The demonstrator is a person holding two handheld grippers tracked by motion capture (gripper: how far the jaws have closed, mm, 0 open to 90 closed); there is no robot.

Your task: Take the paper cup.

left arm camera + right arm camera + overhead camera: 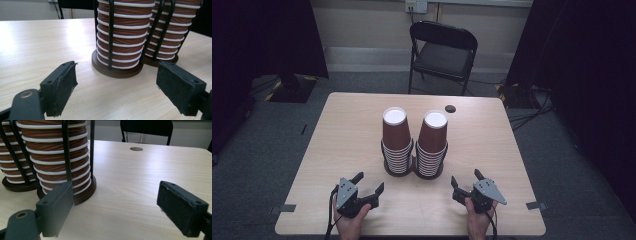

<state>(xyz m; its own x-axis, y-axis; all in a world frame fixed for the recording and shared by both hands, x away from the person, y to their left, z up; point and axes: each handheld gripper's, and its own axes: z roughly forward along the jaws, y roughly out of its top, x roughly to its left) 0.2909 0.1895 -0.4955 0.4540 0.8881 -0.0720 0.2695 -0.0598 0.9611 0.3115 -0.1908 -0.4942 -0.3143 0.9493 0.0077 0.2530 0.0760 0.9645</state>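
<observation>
Tongs idle at the near edge of the tabletop point(352, 115): left tongs point(368, 186) and right tongs point(466, 179) both released, jaws spread wide, nothing between them. Two stacks of brown paper cups, left stack point(396, 137) and right stack point(432, 141), stand in black wire holders just ahead of and between the tongs, touching side by side. Judgement: no step begun; next move calls for reaching forward to a top cup. No legible writing.
</observation>
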